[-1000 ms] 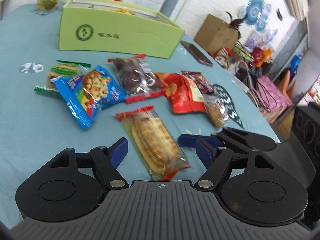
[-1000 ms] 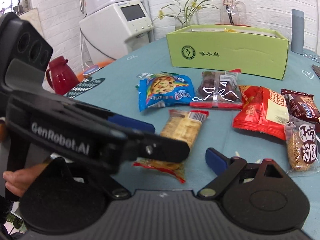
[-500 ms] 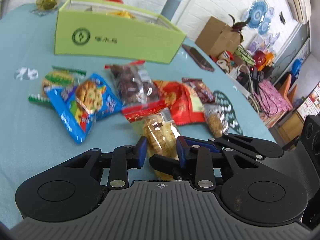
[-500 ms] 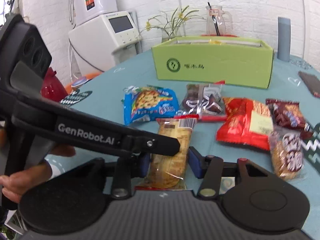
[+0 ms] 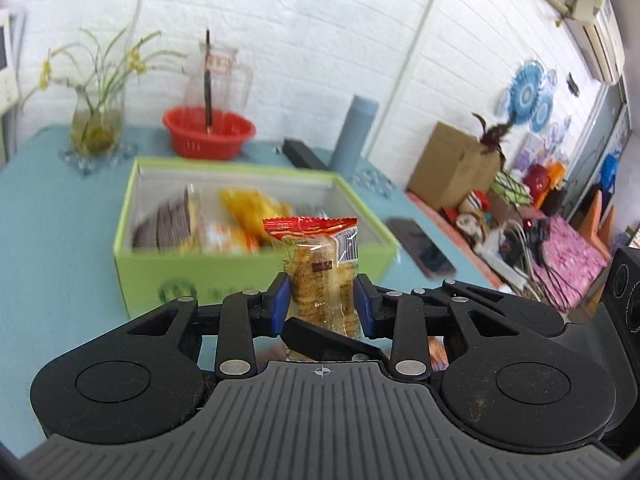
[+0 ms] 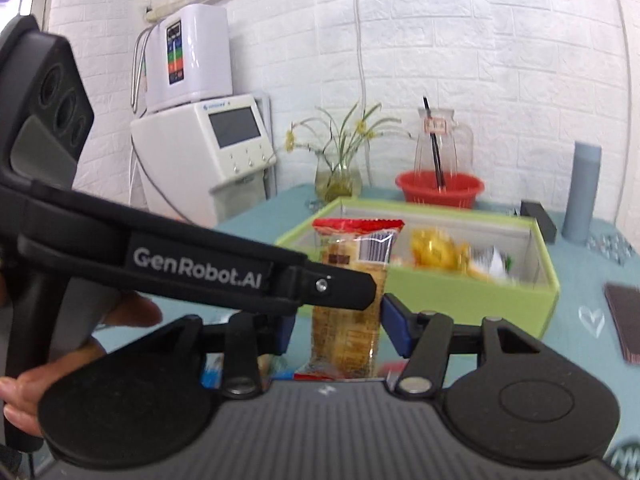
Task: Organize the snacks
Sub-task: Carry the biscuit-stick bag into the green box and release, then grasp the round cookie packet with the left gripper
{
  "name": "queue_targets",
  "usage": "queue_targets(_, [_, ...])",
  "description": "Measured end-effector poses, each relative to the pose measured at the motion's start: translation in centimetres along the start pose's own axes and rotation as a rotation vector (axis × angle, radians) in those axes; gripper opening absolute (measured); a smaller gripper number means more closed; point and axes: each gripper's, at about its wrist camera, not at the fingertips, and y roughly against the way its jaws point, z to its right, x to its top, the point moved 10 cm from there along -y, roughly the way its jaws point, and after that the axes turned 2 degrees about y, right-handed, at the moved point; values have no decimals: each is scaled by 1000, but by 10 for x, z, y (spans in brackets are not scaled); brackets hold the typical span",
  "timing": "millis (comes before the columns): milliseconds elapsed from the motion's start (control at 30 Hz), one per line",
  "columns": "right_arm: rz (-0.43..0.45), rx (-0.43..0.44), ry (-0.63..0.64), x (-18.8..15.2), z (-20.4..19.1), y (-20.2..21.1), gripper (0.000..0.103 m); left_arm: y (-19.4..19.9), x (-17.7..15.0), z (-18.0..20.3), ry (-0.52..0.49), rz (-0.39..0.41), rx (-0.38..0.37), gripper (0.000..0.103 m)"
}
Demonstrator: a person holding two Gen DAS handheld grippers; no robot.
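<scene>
Carry step: red-sealed clear packet of golden biscuits held aloft before the open lime-green cardboard box. Left gripper pinches it (jaws just eased slightly); right gripper has just been opening — loose around it. Next — clear the rim, release inside.

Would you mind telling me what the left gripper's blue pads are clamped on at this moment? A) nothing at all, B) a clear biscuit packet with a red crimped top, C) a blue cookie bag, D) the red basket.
B: in the left wrist view the left gripper presses from both sides on the biscuit packet, upright before the green box.
</scene>
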Motion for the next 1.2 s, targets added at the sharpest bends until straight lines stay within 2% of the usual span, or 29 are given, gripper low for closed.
queue_targets(167, [-23,-18,72,38,32,-57,64,-44,52,-26,8,-2,27,12])
queue_targets(300, [-88,13,34,41,56,-104,69,-84,64,-53,35,-43,42,15])
queue_targets(333, [-98,9,24,40,61,-110,73,-88,65,-58,52,-41,31,19])
queue_targets(367, [-97,3,10,39,66,-111,87,-87,65,-63,66,-29,26,22])
queue_targets(400, [-84,0,-2,39,70,-108,102,-83,66,-66,74,-11,27,38])
queue_targets(433, [-49,7,-24,40,73,-99,102,-76,66,-68,78,17,31,57])
queue_targets(500, [-4,37,-78,42,78,-77,102,-57,64,-65,67,75,41,69])
queue_targets(600, [38,31,-137,37,86,-40,103,-36,52,-52,48,92,25,72])
queue_targets(700, [29,-11,-166,17,88,-2,103,-18,27,-33,48,73,-18,76])
queue_targets(867, [-41,-167,-191,-36,102,65,103,5,-25,4,13,34,-42,81])
queue_targets(1033, [-81,-230,-319,-100,116,132,103,13,-78,36,28,-50,-91,83])
queue_targets(1133, [-106,-216,-375,-134,112,149,103,13,-108,52,67,-102,-131,83])
queue_targets(1200, [-137,-211,-387,-150,108,147,103,10,-126,64,101,-157,-176,79])
